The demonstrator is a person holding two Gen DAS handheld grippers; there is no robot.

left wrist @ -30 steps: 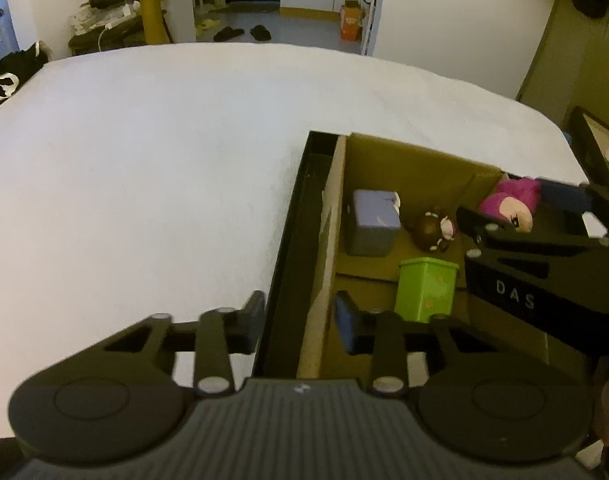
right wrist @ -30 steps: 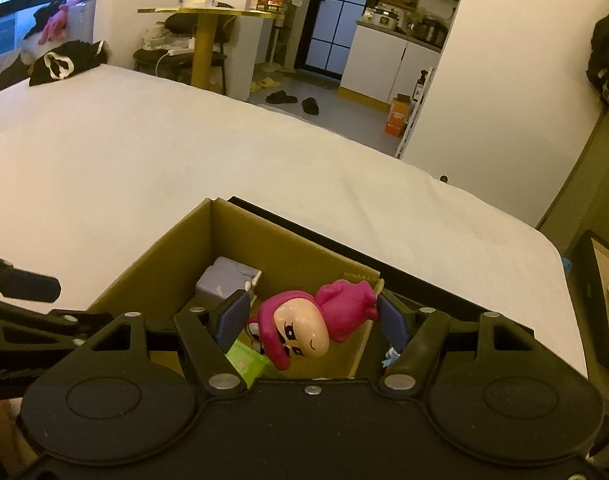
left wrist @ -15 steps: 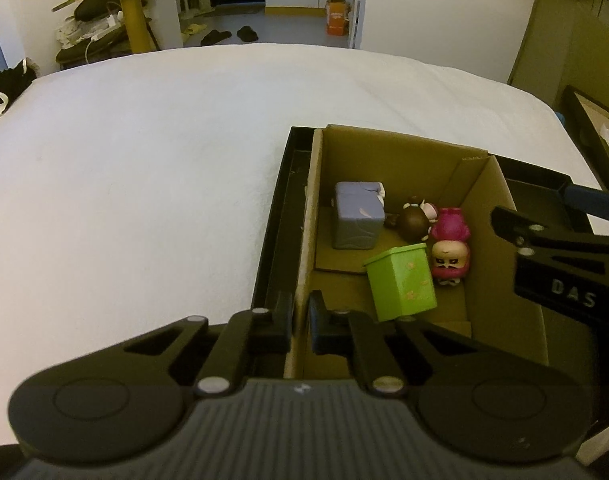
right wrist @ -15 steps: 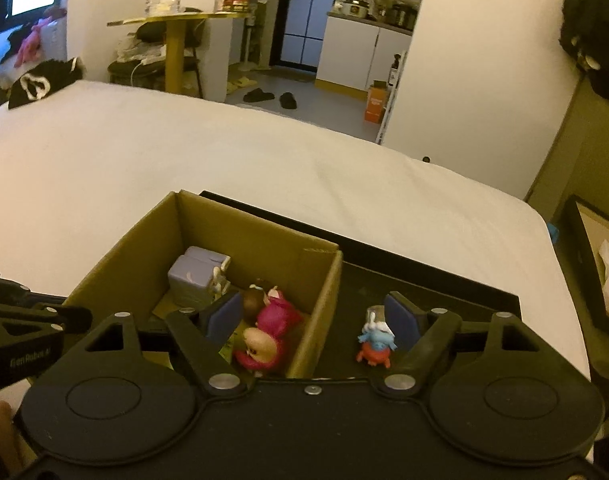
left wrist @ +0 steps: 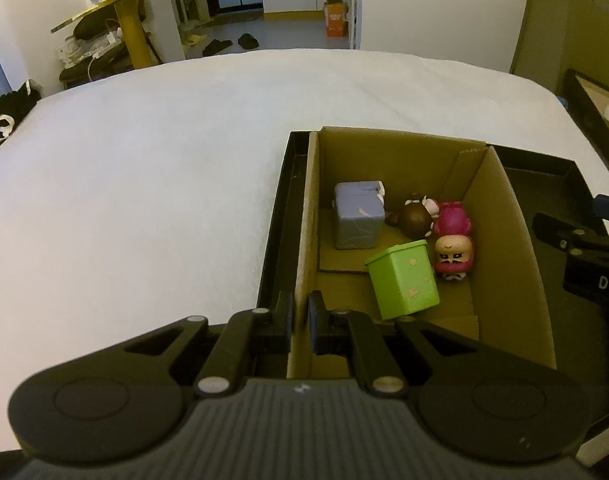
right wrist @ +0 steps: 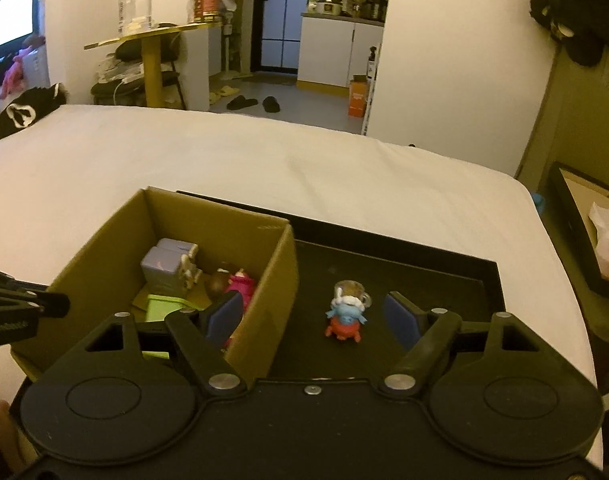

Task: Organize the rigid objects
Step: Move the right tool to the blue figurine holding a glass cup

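Observation:
An open cardboard box (left wrist: 500,240) stands in the left part of a shallow black tray (left wrist: 276,232) on a white bed. Inside lie a lilac block (left wrist: 358,220), a brown figure (left wrist: 414,220), a pink figure (left wrist: 452,240) and a green cube (left wrist: 404,280). My left gripper (left wrist: 300,312) is shut on the box's left wall near the front corner. My right gripper (right wrist: 314,316) is open above the tray's bare floor (right wrist: 424,264), right of the box (right wrist: 104,248). A small blue-and-red figurine (right wrist: 346,312) stands on the tray between and just beyond its fingers, untouched.
The white bed (right wrist: 224,160) spreads far and left of the tray. Another dark tray with white paper (right wrist: 600,236) sits off the bed's right edge. A yellow side table (right wrist: 152,60) with jars stands beyond the bed. Black clothing (right wrist: 24,112) lies at the far left.
The right gripper let the pink figure drop into the box, then moved right over the tray toward the blue-and-red figurine. The left gripper closed on the box's left wall.

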